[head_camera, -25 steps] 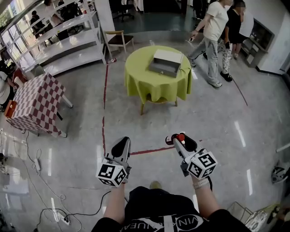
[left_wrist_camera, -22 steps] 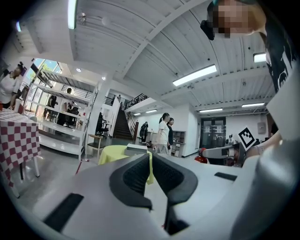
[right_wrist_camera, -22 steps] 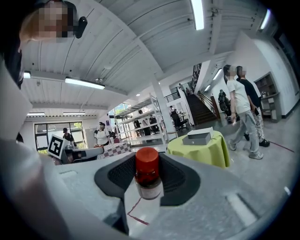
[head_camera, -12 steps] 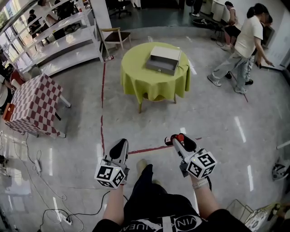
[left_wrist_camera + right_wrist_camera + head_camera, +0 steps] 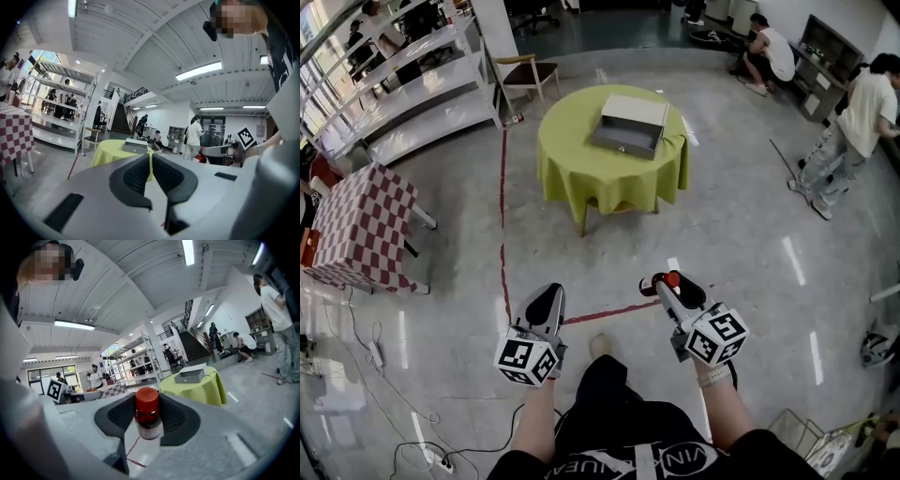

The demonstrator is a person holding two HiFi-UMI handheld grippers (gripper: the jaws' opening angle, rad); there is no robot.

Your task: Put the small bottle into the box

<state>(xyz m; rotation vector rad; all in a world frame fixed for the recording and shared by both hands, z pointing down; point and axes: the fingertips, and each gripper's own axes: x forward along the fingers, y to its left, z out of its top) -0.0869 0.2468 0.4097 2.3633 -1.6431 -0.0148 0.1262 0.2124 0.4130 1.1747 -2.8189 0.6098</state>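
Note:
A small dark bottle (image 5: 148,416) with a red cap (image 5: 671,278) stands upright between the jaws of my right gripper (image 5: 667,283), which is shut on it. My left gripper (image 5: 542,302) is shut with nothing in it; its black pads (image 5: 140,174) meet at the tips. The grey open box (image 5: 628,125) lies on a round table with a yellow-green cloth (image 5: 609,164), well ahead of both grippers across the floor. The box (image 5: 191,373) and table (image 5: 196,387) also show in the right gripper view, beyond the bottle.
A red tape line (image 5: 502,234) runs along the floor left of the table. A checkered table (image 5: 356,230) stands at the left, white shelving (image 5: 403,89) and a chair (image 5: 528,77) at the back. People (image 5: 853,131) stand and crouch at the right.
The round table and box have come nearer in the head view as I walk forward. The people at the right have moved farther right. Both grippers hold the same pose.

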